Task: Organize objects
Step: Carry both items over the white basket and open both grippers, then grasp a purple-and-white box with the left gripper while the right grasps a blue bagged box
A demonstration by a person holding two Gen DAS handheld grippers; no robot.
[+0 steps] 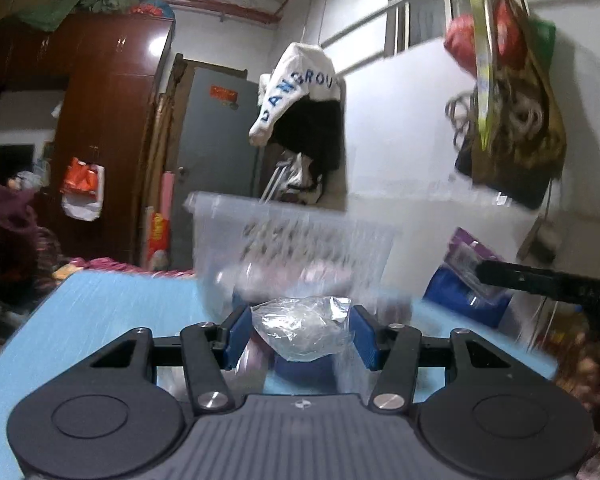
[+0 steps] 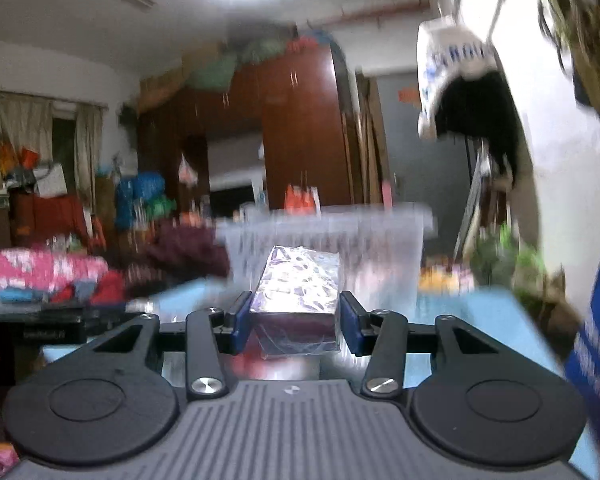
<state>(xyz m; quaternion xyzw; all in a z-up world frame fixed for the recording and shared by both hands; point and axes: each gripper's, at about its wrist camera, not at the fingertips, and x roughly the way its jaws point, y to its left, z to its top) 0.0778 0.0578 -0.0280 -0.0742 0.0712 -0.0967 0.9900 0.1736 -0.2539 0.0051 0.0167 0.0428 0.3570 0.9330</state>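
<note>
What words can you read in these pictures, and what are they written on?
"DANGROU": blue letters on the hanging white garment; the word runs on past a fold.
Red sticker on the grey door: too blurred to read.
Blue bag with white print: too blurred.
Shiny foil-wrapped box: nothing readable.

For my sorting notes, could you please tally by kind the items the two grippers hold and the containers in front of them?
Crumpled clear plastic bag, in left gripper: 1
Shiny foil-wrapped purple box, in right gripper: 1
Clear plastic storage bin: 1
Total: 3
</note>
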